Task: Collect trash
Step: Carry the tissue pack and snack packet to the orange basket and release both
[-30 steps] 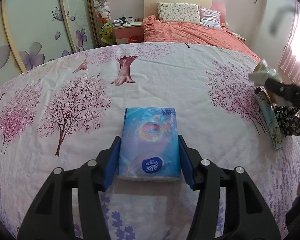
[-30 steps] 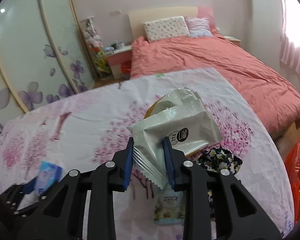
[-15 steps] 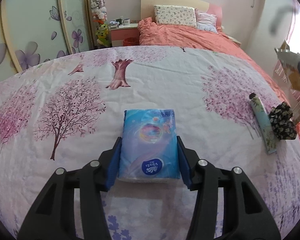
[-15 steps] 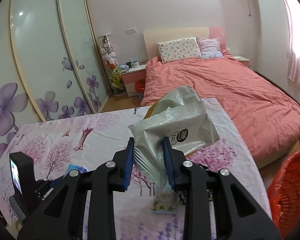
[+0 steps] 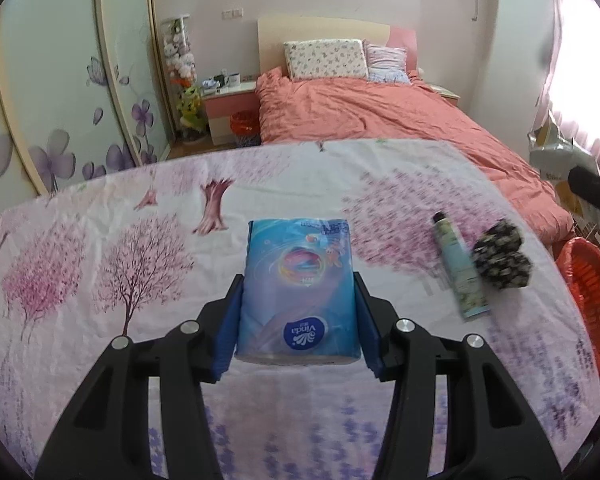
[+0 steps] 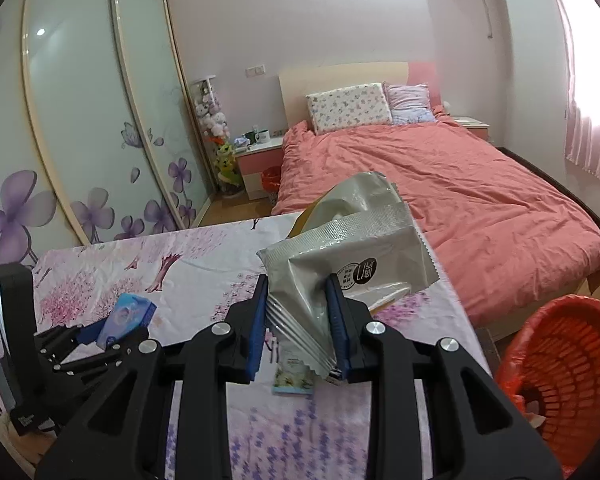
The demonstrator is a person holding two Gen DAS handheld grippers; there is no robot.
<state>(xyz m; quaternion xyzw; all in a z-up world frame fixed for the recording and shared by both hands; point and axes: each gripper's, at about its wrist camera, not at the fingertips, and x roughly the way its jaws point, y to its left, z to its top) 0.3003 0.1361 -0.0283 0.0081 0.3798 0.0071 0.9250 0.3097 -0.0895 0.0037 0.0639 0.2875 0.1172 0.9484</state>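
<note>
Above the table (image 5: 80, 360) with its tree-printed cloth, your left gripper (image 5: 299, 320) pointed steeply down, its blue-padded fingers (image 5: 228, 332) pressed against both sides of a blue tissue pack (image 5: 298, 292) — a soft, rectangular plastic-wrapped bundle with a glossy swirl print and a round logo near the lower end. In the right wrist view the same pack (image 6: 126, 318) showed tilted in those black fingers, raised off the cloth.

Your right gripper (image 6: 298, 320) angled down more gently, and its fingers (image 6: 257, 332) were clenched on a crinkled silver-grey wrapper (image 6: 340, 264) — thin foil-like film with a serrated, ribbed seam at the held end and a dark round label on its face. The wrapper stood up between the pads, puffed and creased, with a yellowish inner flap behind it. From the left wrist view it (image 5: 556, 156) appeared at the far right edge, in the air beyond the table's corner.

On the cloth lay a slim tube (image 5: 460, 268), pale green with a dark cap, and just beside it a dark, flower-patterned bundle of fabric (image 5: 500, 260), lumpy and soft-looking. The tube's flat end (image 6: 294, 376) peeked out under your right fingers.

Down at the right of the table stood a red plastic basket (image 6: 572, 364) — round, slotted walls, open top.
</note>
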